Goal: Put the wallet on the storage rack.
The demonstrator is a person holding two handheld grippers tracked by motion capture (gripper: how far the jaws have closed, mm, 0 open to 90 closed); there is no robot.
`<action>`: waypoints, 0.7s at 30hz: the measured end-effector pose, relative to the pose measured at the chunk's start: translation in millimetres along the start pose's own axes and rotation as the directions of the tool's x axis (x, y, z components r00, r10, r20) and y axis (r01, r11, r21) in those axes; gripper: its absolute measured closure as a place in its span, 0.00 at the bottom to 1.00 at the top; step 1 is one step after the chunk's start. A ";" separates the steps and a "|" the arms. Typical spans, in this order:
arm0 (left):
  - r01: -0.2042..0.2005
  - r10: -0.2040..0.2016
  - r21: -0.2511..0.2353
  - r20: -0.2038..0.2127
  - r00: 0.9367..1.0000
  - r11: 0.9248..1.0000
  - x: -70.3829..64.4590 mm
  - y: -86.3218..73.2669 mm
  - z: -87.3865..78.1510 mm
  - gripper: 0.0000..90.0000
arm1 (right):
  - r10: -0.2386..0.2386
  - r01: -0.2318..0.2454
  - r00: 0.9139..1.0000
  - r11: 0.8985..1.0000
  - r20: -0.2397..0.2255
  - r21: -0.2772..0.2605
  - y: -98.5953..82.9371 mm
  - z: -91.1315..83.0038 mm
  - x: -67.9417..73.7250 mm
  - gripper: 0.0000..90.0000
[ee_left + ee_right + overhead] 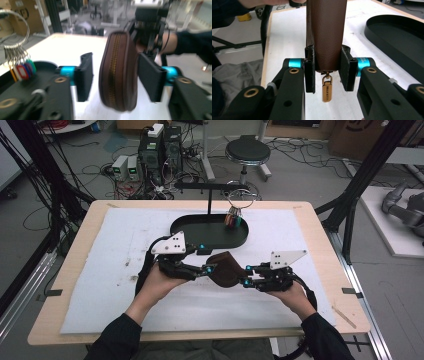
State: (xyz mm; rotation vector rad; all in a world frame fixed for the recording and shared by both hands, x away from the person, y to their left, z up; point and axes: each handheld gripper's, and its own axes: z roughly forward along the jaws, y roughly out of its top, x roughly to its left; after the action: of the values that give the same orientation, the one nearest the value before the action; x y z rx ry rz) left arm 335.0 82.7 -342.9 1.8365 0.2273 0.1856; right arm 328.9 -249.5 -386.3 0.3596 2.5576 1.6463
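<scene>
We hold the brown oval leather zip pouch [226, 268] above the white table mat [120, 240], just near of the black oval tray [210, 231]. Our right gripper [327, 68] is clamped on its end; if that pinch slips, the pouch drops. Our left gripper [115, 77] has jaws apart around it, one pad [150, 75] touching, so it may skew. The gold zipper pull [326, 90] dangles and could snag.

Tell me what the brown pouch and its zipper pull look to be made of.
Brown pouch: probably leather or imitation leather, matte, with a fine grain on its side. Zipper pull: seemingly metal, shiny gold or brass finish with stamped lettering too small to read. The zip teeth look brass-coloured too, though blurred.
</scene>
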 end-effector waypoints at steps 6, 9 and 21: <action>0.009 -0.014 0.063 0.081 0.997 0.998 3.2 6.8 -0.2 0.44 | -0.033 0.034 0.999 0.999 -0.030 0.026 1.2 5.8 2.8 0.78; 0.030 -0.042 0.090 0.138 0.990 0.995 5.2 10.0 3.3 0.43 | -0.049 0.051 0.998 0.998 -0.044 0.039 1.9 8.2 4.9 0.78; -0.015 -0.031 0.204 0.219 0.975 0.979 2.6 10.1 16.7 0.66 | -0.064 0.070 0.994 0.996 -0.089 0.062 1.5 12.0 8.1 0.78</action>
State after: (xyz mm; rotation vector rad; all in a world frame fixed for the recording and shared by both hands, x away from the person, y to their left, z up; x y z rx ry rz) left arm 342.2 65.1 -337.6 2.0427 0.0999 -0.0511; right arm 323.6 -236.3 -389.5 0.2082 2.6596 1.5932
